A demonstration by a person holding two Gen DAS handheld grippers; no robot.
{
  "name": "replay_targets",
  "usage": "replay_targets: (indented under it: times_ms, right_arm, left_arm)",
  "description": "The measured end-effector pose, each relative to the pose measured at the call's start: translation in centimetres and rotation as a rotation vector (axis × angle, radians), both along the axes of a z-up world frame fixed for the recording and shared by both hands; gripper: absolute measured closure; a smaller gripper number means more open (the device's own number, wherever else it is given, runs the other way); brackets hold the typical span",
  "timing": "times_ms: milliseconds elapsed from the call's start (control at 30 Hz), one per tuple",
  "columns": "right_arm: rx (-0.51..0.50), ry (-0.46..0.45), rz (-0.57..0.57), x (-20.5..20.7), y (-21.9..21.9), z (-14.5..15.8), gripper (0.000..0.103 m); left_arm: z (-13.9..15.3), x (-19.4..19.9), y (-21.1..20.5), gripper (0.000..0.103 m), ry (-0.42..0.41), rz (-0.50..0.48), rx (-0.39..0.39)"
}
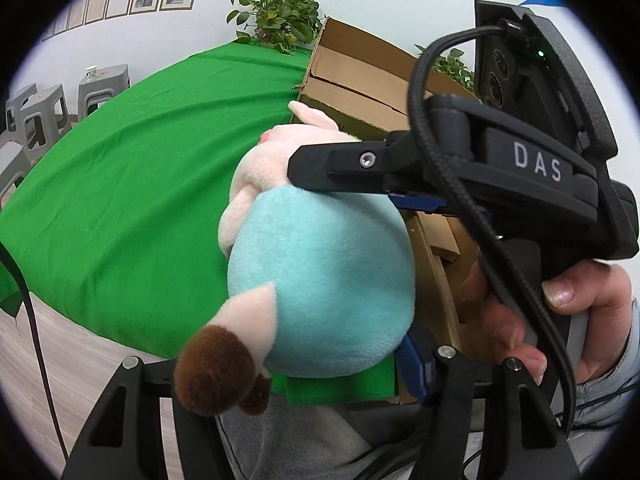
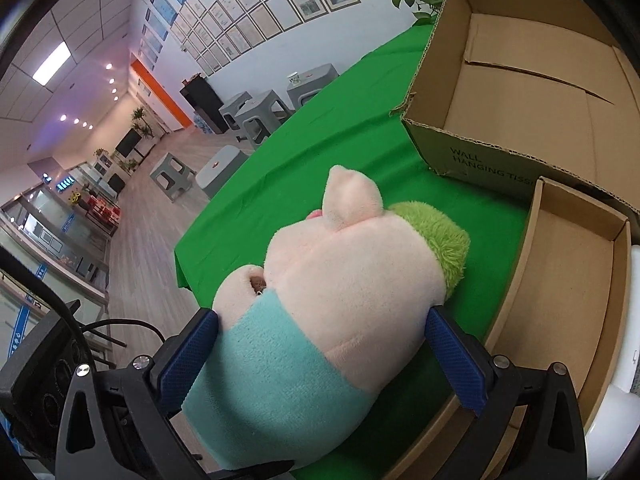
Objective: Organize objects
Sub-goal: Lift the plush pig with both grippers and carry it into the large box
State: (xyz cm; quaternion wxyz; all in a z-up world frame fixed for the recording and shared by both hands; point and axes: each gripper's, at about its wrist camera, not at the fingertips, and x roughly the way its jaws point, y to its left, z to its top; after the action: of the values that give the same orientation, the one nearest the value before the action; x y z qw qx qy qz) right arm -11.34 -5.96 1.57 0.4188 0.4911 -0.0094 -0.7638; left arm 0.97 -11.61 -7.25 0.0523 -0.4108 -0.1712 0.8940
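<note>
While gripped, plush pig [image 2: 344, 280], pink head, teal body

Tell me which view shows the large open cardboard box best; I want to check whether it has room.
The right wrist view: the large open cardboard box shows its whole bare interior and near wall on the green cloth. In the left wrist view the box is partly hidden behind the right gripper.

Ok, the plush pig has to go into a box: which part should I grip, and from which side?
Grip the plush pig across its soft middle, where the blue shirt meets the pink head, coming from behind and above. It lies on the green cloth with that section widest and squashable; the ear and the brown-tipped foot are too floppy. The right gripper already straddles that section.
</note>
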Motion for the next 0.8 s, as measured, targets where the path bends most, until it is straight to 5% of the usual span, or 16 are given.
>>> replay_targets:
  times_ms: [200,333,800]
  right_arm:
    - [-0.006,0.005,0.001,-0.2,-0.2,-0.6,0.001]
    - [-0.093,0.001,-0.007,-0.1,1.0,0.0,0.012]
    - [-0.306,0.301,-0.157,-0.8,8.6,10.5,0.023]
  left_arm:
    - [0.4,0.1,0.8,0.042,0.020,0.013,-0.018]
    - [1.9,0.2,1.7,0.043,0.070,0.012,-0.061]
    - [9.5,-4.5,6.7,0.043,0.338,-0.098,-0.226]
